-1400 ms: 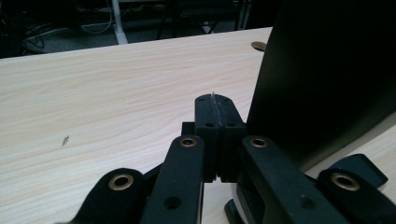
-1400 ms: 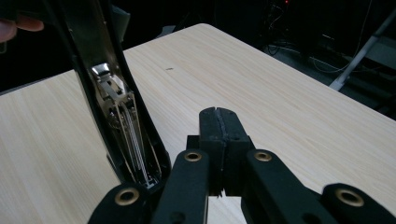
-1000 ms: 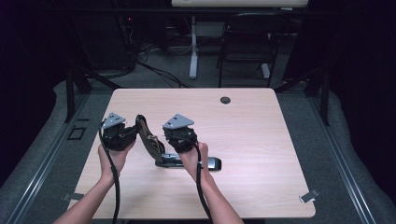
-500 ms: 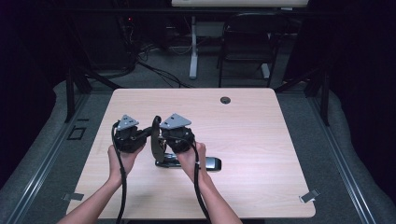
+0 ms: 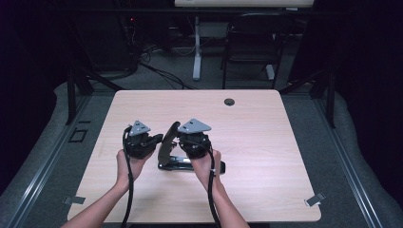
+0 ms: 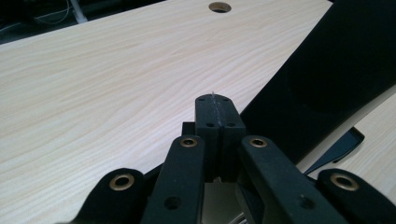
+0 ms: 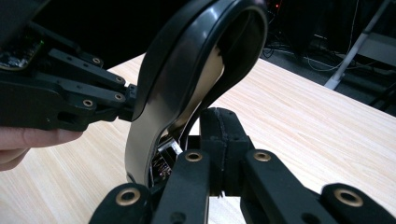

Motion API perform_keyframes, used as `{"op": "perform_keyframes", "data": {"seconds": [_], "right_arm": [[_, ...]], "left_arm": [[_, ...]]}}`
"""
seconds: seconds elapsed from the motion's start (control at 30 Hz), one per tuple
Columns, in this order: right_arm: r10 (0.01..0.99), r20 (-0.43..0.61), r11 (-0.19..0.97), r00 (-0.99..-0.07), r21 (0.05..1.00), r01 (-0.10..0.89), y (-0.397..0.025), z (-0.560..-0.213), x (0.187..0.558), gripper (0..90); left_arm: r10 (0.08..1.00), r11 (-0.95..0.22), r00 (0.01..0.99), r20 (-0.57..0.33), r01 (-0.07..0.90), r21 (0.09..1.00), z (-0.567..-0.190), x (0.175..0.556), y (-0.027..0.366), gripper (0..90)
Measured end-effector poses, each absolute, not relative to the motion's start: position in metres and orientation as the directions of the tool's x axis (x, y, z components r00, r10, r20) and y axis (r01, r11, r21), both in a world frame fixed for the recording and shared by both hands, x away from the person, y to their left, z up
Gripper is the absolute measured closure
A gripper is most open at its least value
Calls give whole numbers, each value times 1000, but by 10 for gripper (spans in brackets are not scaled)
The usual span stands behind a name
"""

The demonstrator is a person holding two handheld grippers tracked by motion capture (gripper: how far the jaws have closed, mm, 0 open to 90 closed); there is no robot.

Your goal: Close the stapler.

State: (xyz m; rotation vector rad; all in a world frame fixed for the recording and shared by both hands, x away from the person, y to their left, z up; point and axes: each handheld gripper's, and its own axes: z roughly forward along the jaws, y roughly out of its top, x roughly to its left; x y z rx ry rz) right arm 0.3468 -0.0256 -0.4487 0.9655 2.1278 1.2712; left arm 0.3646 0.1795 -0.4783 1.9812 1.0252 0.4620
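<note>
Between both grippers' closed jaws, raised stapler [image 5: 167, 142] lid, seemingly untouched.

No readable text, labels or numbers anywhere.

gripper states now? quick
Left hand-held gripper: closed; grip on anything cannot be told.
Right hand-held gripper: closed, beside the stapler; hold cannot be told.
</note>
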Motion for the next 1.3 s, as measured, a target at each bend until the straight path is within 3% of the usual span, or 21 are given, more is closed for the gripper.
{"op": "perform_keyframes", "data": {"seconds": [0.27,0.4,0.6,0.97,1.3], "right_arm": [[777,-11,288,-630,895,341,-37,-455,345,900],[789,10,269,-614,893,360,-44,-463,346,900],[802,39,248,-596,886,391,-58,-474,346,900],[809,88,200,-582,889,411,-73,-488,343,900],[825,107,180,-555,881,438,-87,-499,340,900]], "left_arm": [[794,-330,605,-55,505,797,-479,365,182,855],[805,-319,590,-63,520,793,-478,365,189,756],[826,-301,559,-72,547,781,-480,365,201,532],[838,-309,542,-69,573,759,-487,359,220,331],[857,-281,508,-85,599,750,-492,354,244,281]]}}
